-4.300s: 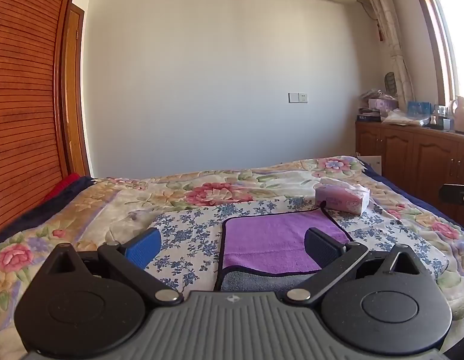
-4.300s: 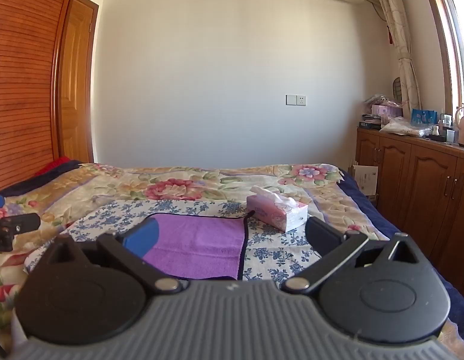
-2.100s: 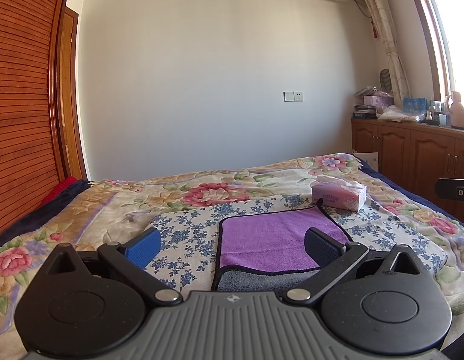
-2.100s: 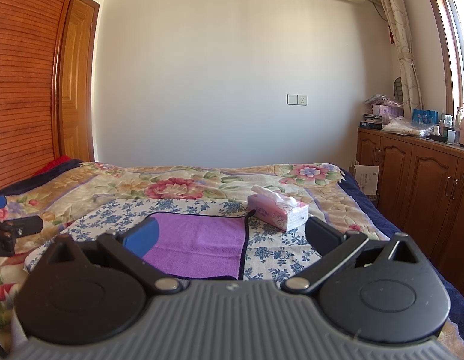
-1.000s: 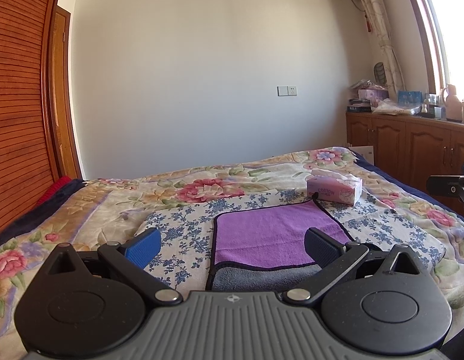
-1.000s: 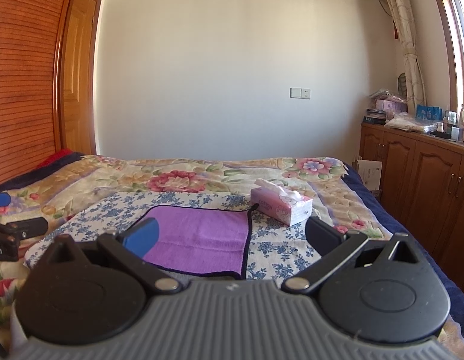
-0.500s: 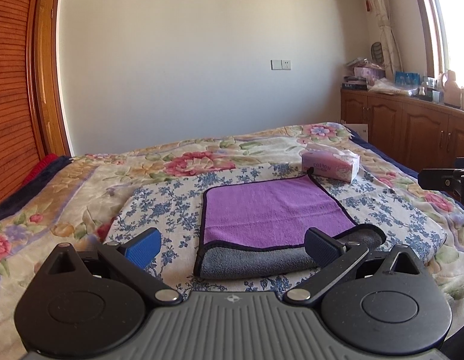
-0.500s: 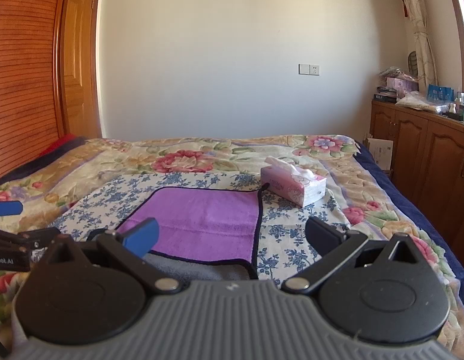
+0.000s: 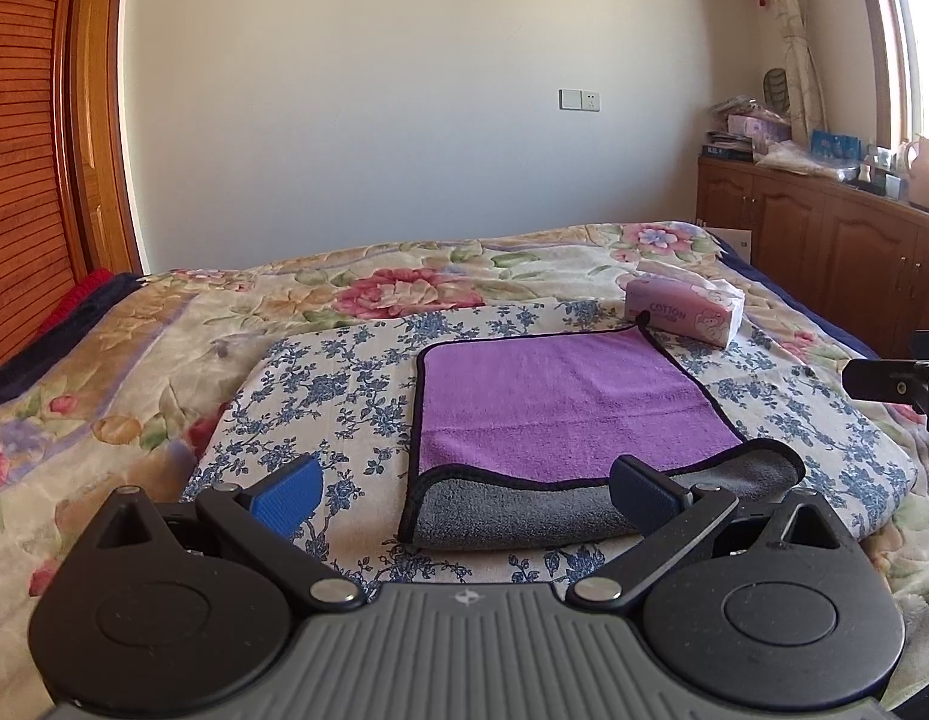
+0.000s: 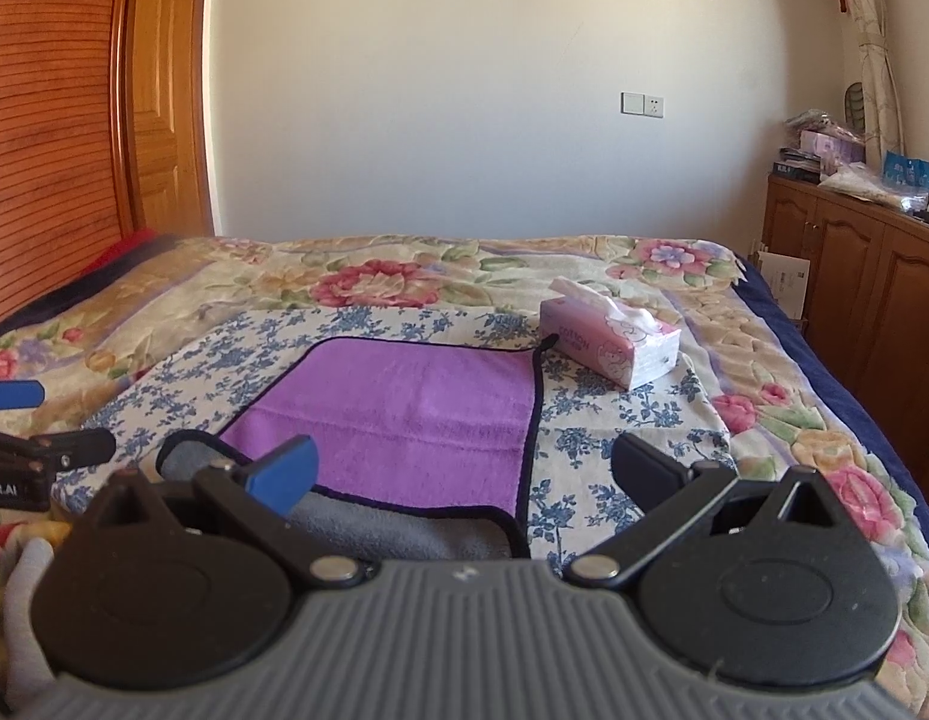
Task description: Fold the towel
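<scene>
Beyond towel sits tissue box; floral bedspread beneath.

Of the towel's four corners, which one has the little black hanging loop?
The far right corner of the purple towel, beside the pink tissue box. The loop curls toward the box; the other visible corners show only plain black edging.

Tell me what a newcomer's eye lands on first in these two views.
First the bright purple towel with a grey underside and black trim, lying flat on the blue-flowered white cloth in the middle of the bed, its near edge turned up grey. Next the pink tissue box, just past the towel's far right corner. In front, the left tongs and right tongs both gape open, holding nothing.
</scene>
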Motion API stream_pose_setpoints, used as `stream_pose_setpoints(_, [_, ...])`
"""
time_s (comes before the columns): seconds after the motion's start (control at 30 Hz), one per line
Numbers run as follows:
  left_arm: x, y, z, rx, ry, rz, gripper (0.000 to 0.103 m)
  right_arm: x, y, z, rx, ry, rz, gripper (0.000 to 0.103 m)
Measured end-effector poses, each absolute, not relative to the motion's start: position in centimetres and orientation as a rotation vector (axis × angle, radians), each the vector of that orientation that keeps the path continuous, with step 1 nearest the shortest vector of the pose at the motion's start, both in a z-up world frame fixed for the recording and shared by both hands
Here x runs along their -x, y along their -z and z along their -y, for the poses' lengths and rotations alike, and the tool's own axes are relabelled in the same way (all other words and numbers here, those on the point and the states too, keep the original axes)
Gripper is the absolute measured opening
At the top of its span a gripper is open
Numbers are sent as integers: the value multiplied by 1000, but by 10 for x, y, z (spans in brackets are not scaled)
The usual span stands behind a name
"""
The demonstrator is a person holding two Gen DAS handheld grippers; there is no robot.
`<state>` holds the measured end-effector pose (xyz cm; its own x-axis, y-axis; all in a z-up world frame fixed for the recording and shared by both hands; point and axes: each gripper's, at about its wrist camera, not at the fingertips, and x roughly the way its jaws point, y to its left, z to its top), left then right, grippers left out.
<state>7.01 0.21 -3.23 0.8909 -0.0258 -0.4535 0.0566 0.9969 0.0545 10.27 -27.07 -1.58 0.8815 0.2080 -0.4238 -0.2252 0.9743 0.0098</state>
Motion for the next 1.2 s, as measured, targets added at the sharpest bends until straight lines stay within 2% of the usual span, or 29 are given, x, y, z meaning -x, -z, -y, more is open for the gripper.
stream_pose_setpoints(0.93, [-146, 64, -24, -95, 53, -567, 103, -171, 44, 256, 182, -307, -580, 103])
stream_pose_setpoints(1.2, [-165, 77, -33, -58, 83, -631, 94, -181, 54, 256, 190, -323, -633, 103])
